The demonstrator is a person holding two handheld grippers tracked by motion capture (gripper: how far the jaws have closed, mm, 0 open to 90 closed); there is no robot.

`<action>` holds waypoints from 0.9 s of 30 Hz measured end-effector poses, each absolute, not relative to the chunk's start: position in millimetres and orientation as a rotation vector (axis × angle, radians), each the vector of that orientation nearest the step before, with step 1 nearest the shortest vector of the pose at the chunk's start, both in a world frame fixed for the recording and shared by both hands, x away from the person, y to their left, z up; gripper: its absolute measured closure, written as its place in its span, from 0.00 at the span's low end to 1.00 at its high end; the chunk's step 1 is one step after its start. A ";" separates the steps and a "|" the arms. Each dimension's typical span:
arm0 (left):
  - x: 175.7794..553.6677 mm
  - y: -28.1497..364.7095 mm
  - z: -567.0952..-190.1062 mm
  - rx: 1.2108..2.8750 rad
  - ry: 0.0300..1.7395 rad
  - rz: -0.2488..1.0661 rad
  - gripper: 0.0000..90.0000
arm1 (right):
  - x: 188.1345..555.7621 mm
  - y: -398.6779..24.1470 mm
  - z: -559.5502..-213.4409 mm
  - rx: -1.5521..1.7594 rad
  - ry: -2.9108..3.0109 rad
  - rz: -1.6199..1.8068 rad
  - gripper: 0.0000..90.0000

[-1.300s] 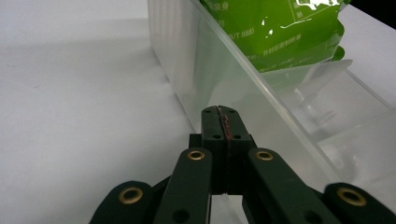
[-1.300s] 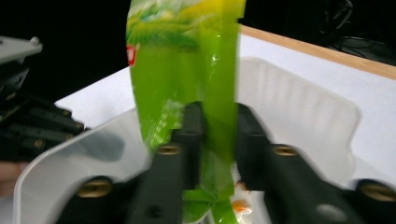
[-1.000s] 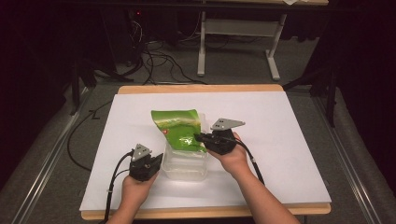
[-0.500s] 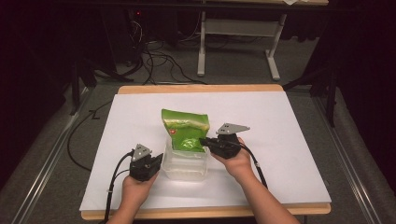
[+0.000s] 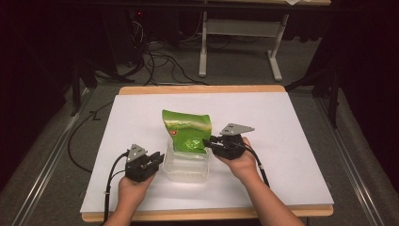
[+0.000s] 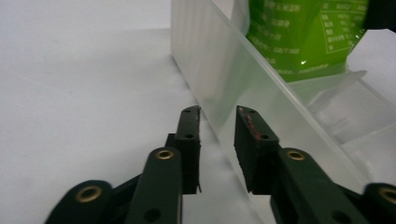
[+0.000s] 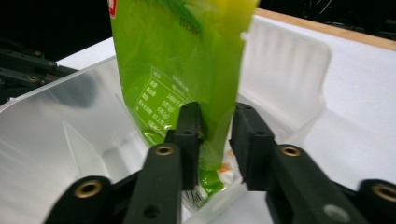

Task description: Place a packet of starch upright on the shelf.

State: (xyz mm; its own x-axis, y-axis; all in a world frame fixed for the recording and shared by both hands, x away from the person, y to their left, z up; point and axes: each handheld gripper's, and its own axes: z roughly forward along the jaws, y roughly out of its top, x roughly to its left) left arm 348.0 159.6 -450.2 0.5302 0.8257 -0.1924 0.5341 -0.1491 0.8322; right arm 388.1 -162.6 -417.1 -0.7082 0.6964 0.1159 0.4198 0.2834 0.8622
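Green glossy plastic snack pouch [image 5: 185, 132]: upright, lower end inside clear rectangular plastic container [image 5: 186, 165], top edge leaning toward 12 o'clock. Container near the centre of the white table sheet [image 5: 282, 136], toward the 6 o'clock edge.

Pouch front in the high view: small red square mark at upper left, round pale emblem below; neither legible. Pouch back in the right gripper view [image 7: 177, 70]: block of small white print, too small and blurred to read. Same print in the left gripper view [image 6: 303, 32]; only fragments of digits discernible, not reliably readable.

Left gripper [image 5: 157, 158]: at 9 o'clock of the container, jaws just opened, now apart, straddling the container's near wall [image 6: 243, 84] without pressing on it.

Right gripper [image 5: 207, 142]: at 3 o'clock of the container, jaws just opened, now apart, pouch edge between them; contact of the pads with the pouch cannot be told.
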 end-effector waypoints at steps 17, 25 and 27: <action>341.3 235.1 -432.6 1.812 1.237 0.619 0.56 | 362.1 -238.3 -408.5 1.102 2.142 1.253 0.55; 343.5 255.7 -437.5 1.800 1.308 0.614 0.55 | 349.2 -283.9 -415.7 1.221 2.048 1.165 0.47; 344.0 255.8 -439.4 1.799 1.312 0.602 0.54 | 343.1 -297.6 -416.5 1.261 2.020 1.141 0.43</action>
